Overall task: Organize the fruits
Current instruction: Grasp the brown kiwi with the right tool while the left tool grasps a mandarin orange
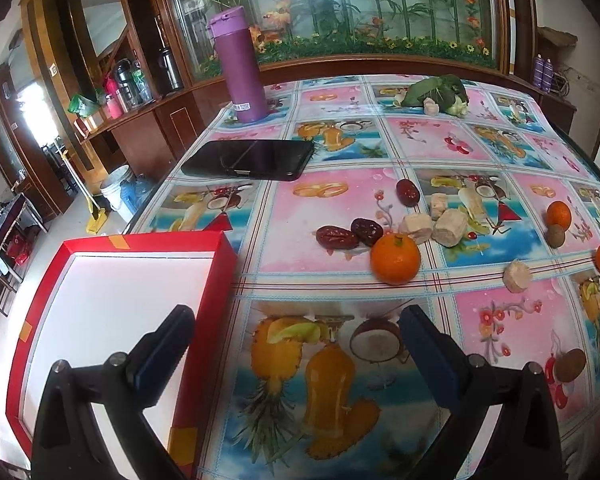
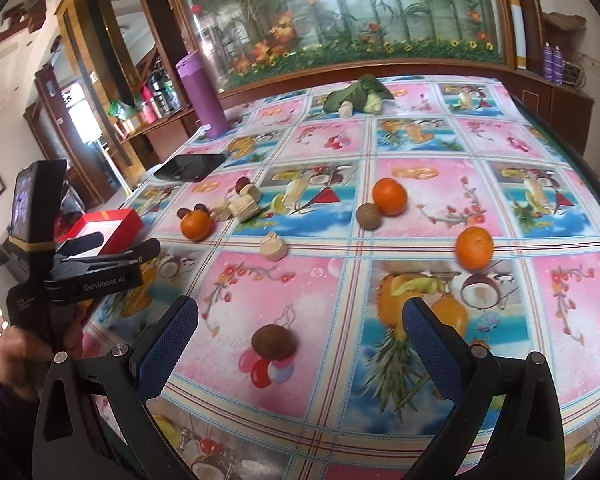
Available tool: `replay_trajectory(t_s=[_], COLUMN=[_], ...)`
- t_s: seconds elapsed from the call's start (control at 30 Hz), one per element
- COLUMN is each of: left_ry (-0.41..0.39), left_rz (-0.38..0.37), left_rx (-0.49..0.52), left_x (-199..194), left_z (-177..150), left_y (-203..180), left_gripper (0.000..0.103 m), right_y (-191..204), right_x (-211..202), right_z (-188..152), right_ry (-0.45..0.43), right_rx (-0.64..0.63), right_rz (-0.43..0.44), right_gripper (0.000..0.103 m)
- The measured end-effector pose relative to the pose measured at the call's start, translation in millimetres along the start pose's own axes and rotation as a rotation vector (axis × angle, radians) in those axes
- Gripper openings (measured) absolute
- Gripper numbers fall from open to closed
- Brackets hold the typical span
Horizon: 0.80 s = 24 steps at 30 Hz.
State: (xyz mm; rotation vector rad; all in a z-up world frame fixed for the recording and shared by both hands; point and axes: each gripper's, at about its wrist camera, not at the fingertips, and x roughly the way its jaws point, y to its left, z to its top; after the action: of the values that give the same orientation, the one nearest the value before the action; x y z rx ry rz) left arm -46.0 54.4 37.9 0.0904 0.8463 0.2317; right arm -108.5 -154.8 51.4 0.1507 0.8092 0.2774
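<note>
- left gripper [image 1: 296, 344] hangs over the fruit-print tablecloth [image 1: 480, 320], jaws spread wide, nothing in them
- its left finger sits over the red box [image 1: 228, 256], which is at the table's near-left edge with a white inside
- right gripper [image 2: 300, 340] is wide open too, holding nothing; a brown round fruit [image 2: 271, 341] lies on the cloth between its fingers, not touched
- 3 oranges out on the cloth: 1 by the dates [image 1: 395, 258], 1 touching a brownish ball [image 2: 389, 197], 1 alone further right [image 2: 474, 248]
- 3 dark red dates [image 1: 336, 237] and some pale chunks [image 1: 450, 227] are bunched near mid-table
- black phone [image 1: 249, 159] and purple bottle [image 1: 242, 66] at far left, leafy greens [image 1: 436, 90] at the far edge
</note>
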Motion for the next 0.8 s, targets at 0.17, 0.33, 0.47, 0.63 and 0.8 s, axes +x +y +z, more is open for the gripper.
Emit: replay_trajectory(t_s=[0.17, 0.33, 0.47, 0.63, 0.8], left_ry=[-0.017, -0.01, 0.0, 0.012, 0.023], left_rz=[-0.005, -0.02, -0.046, -0.072, -0.084], left_rx=[-0.005, -0.016, -0.012, -0.008, 0.005], left_x=[-1.2, 4.5, 8.0, 13.1, 22.3], left_z=[0.4, 3.8, 7.5, 15.6, 23.4], left_y=[4.3, 6.4, 2.2, -5.5, -17.1], left_gripper=[0.103, 0.103, 0.103, 0.103, 0.1], right_y=[8.1, 13.9, 15.7, 12.9, 10.2], right_x=[16.0, 32.2, 34.0, 34.6, 35.0], right_z=[-4.2, -9.8, -10.6, -9.9, -9.3], right_ry=[0.079, 0.155, 0.174, 0.183, 0.184], right_rx=[-0.015, -0.022, -0.047, -0.071, -0.059], right_rz=[0.064, 0.063, 0.012, -0.003, 0.013], right_gripper=[0.074, 0.052, 0.037, 0.029, 0.028])
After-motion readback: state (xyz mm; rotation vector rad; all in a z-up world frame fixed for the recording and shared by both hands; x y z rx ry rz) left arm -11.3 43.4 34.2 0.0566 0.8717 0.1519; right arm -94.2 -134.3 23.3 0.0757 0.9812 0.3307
